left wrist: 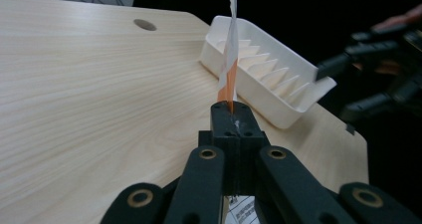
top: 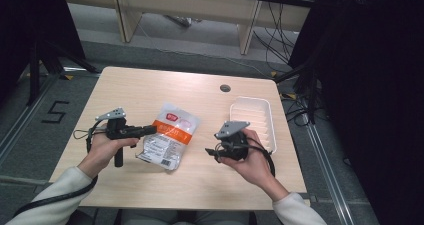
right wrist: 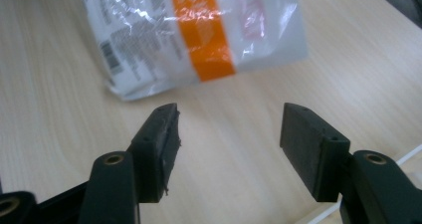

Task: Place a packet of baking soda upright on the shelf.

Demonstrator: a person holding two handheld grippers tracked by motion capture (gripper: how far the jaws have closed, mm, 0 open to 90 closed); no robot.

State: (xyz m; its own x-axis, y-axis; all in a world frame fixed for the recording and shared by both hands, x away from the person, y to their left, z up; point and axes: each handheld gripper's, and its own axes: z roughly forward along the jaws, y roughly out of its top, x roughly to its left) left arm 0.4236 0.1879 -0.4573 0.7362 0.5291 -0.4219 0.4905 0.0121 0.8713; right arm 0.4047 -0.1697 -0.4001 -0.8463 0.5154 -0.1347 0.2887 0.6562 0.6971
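The bag (top: 169, 136), white with an orange band, print too blurred for me to read, is pinched at its edge by my left gripper (top: 150, 130). My right gripper (right wrist: 226, 134) hangs just short of it, jaws apart on nothing.

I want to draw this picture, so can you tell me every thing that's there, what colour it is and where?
Plastic bag: one, clear and white with an orange band, middle of the table, its edge pinched by the left gripper.
Tray: one, white, ridged inside, right side of the table.
Table: one, light wood, with a small round hole near the far edge.
Left gripper: one, black, shut on the plastic bag.
Right gripper: one, black, jaws open, nothing between them, beside the bag.
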